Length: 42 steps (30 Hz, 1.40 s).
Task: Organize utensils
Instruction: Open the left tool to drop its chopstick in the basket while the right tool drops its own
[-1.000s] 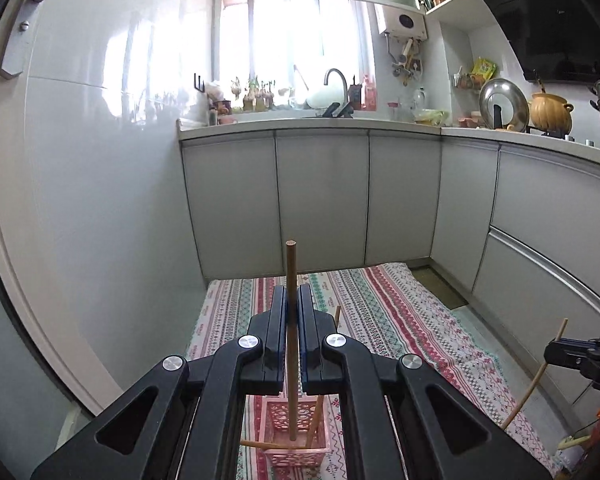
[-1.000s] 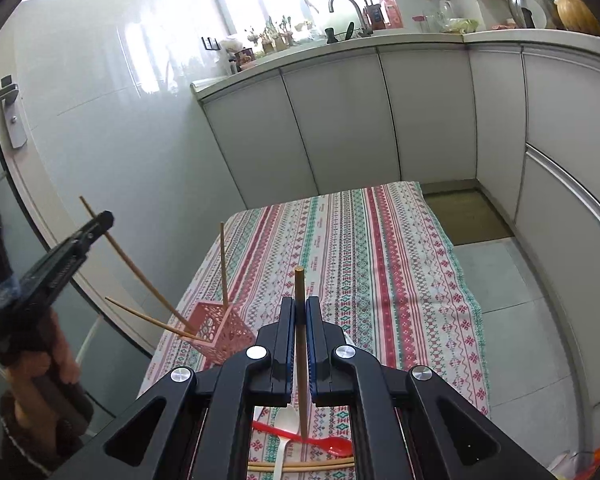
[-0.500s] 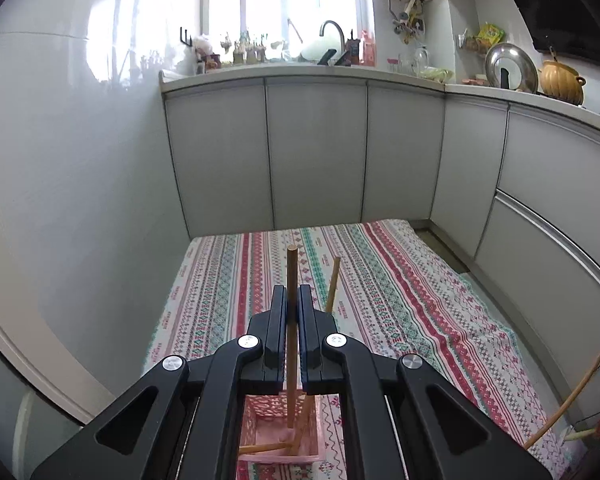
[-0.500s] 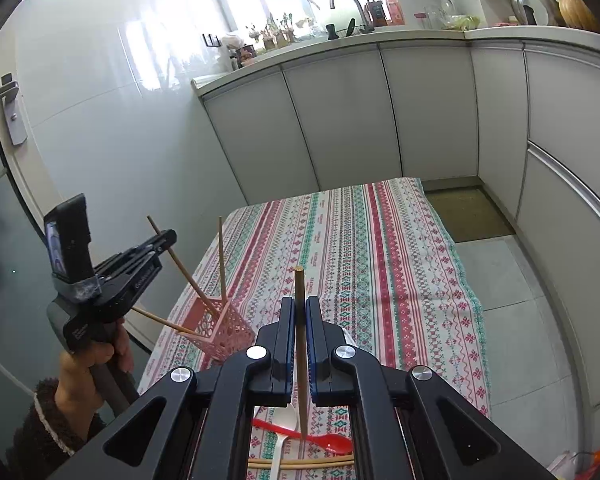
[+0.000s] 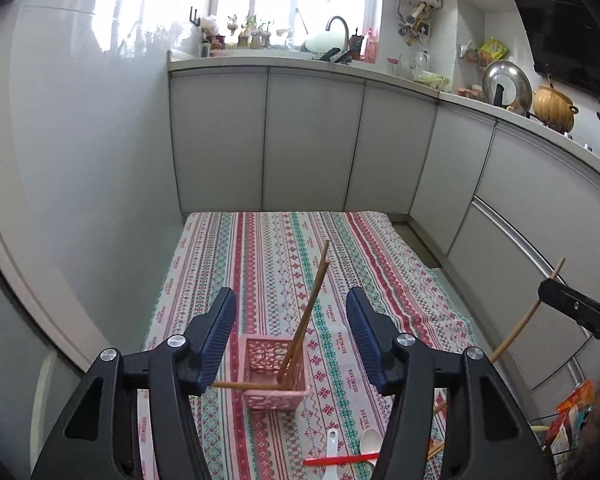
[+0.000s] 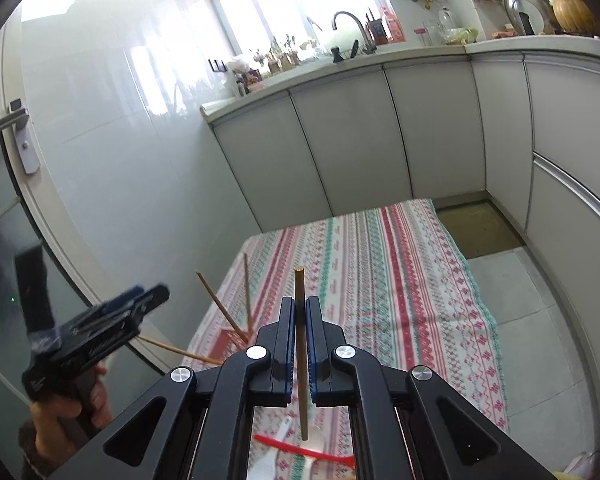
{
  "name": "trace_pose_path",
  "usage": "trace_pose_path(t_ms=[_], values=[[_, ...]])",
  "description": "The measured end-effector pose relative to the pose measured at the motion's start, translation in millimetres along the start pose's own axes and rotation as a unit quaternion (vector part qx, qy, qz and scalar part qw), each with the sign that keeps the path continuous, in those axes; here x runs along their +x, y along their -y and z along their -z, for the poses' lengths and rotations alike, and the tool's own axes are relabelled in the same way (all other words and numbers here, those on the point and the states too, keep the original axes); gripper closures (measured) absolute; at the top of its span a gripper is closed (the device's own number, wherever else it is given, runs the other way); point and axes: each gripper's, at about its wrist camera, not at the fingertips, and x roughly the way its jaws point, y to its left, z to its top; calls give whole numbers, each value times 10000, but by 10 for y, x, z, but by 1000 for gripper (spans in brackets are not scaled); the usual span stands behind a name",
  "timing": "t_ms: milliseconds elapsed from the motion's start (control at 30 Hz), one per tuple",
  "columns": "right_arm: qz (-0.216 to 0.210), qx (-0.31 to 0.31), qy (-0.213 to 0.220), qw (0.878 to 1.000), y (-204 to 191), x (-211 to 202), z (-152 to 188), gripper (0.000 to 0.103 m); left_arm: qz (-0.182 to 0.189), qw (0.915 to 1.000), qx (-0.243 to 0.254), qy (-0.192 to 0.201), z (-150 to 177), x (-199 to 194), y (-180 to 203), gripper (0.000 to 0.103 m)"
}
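Left gripper [image 5: 287,338]: jaws spread wide and holding nothing. One second ago, and half a second ago, they were pressed on an upright chopstick; that grip is now released.
Released chopstick [image 5: 307,316]: stands tilted in the pink basket [image 5: 275,376], directly ahead of and between the spread jaws, alongside a second leaning stick (a third lies across the basket rim toward the left jaw).
Meaning for task: one utensil delivery reads as complete; the left gripper is free for the next pick.
Right gripper [image 6: 300,314]: jaws pinching a brown chopstick [image 6: 301,356] held near vertical, its tip above the jaw line and its lower end hanging below them. Grip unchanged from the earlier frames.
Remaining utensils: red spoon [image 5: 342,459] and white spoon [image 5: 331,450] lie on the striped tabletop [image 5: 284,248], below and to the right of the left jaws, near the basket but outside it.
Next step (judgement): the right gripper's chopstick goes to the basket.
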Motion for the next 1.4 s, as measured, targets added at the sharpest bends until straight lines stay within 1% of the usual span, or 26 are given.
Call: trace_pose_path(t_ms=[67,167,300,400,533,633,733,833,1033,1133,1233,1300,1333,1400], values=[[-66,-15,162,9998,-115,-4,-61,98,-22,9998,-190,-85,25,-152,-126,35],[-142,-79,396,9991,-316,24,-121,98,0,9990,-404,-216,100,-361,-319,34],[-266,-120,597,9978,-552,147,-148,98,-64,9983,-434,-374,240,-530,-471,31],[-359,-145,726,9966,-701,268,-146,98,-155,9972,-356,-642,394,-540,-550,31],[-382,-224,838,9955,-885,426,-102,98,-254,9933,-440,-1036,578,-425,-702,31],[-352,-333,829,9954,-998,606,-20,98,-308,9906,-546,-1214,633,-331,-794,31],[-189,-530,789,9953,-1090,794,75,98,-320,9894,-609,-1281,647,-282,-862,31],[-140,-562,738,9956,-1106,947,153,98,-332,9883,-666,-1330,625,-224,-900,31],[-160,-531,366,9978,-1108,1198,274,98,-319,9871,-680,-1411,641,-141,-925,31],[-108,-566,351,9977,-1107,1234,331,98,-329,9865,-720,-1431,650,-125,-940,31],[-149,-548,128,9983,-1071,1283,352,97,-342,9860,-726,-1463,657,-101,-937,31],[-123,-560,67,9983,-1038,1287,365,96,-331,9857,-727,-1486,662,-81,-932,31],[-163,-567,73,9982,-1029,1276,366,96,-320,9855,-729,-1497,665,-74,-927,31],[-192,-587,264,9977,-1003,1210,357,97,-283,9853,-744,-1515,669,-67,-912,31]])
